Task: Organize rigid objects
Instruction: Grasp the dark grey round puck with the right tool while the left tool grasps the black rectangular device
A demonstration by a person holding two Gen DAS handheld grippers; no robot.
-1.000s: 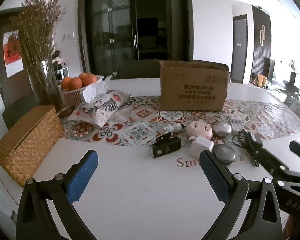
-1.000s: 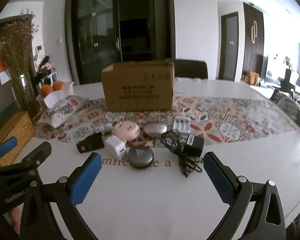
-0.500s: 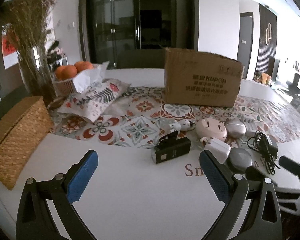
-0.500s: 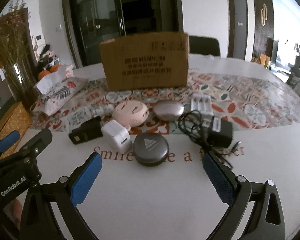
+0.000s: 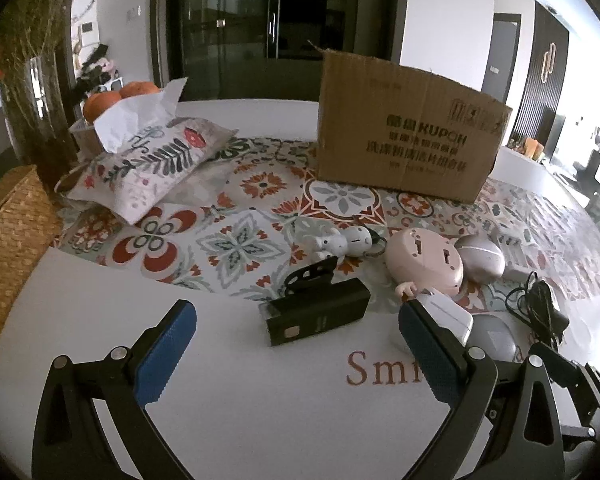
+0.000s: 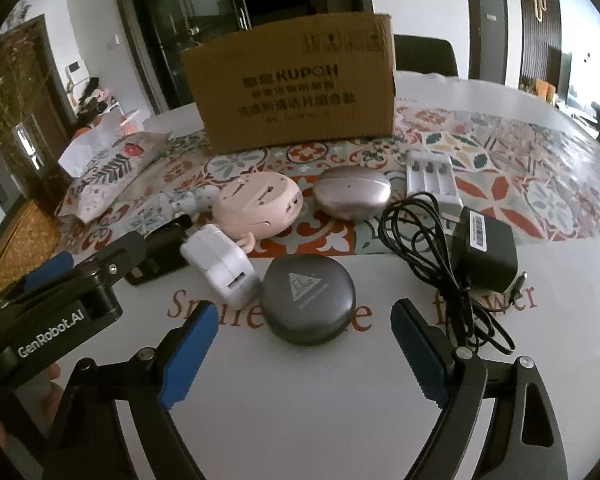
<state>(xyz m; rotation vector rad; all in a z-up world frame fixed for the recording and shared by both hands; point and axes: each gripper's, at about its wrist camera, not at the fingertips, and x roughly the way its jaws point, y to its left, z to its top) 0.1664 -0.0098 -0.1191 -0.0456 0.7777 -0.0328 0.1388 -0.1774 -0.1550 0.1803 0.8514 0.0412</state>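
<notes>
Several small items lie before a cardboard box (image 6: 296, 88) on the white table. My right gripper (image 6: 304, 314) hovers just short of a dark grey round case (image 6: 306, 304); its jaws are closing, the case lies between the tips, and the pads are clear of it. Around the case are a white plug adapter (image 6: 224, 268), a pink round gadget (image 6: 258, 210), a silver oval case (image 6: 352, 192), a white battery charger (image 6: 432, 176) and a black power adapter with cable (image 6: 484, 252). My left gripper (image 5: 296, 310) is open, just short of a black clip device (image 5: 318, 312).
A wicker basket (image 5: 8, 240) stands at the left edge. Behind it are a vase of dried stems (image 5: 32, 80), oranges (image 5: 120, 92) and a patterned tissue pouch (image 5: 152, 164). A small white figure keychain (image 5: 344, 242) lies on the patterned runner (image 5: 236, 244).
Both grippers have come forward and down toward the row of items, which now look larger. The right jaws have narrowed around the grey round case.
</notes>
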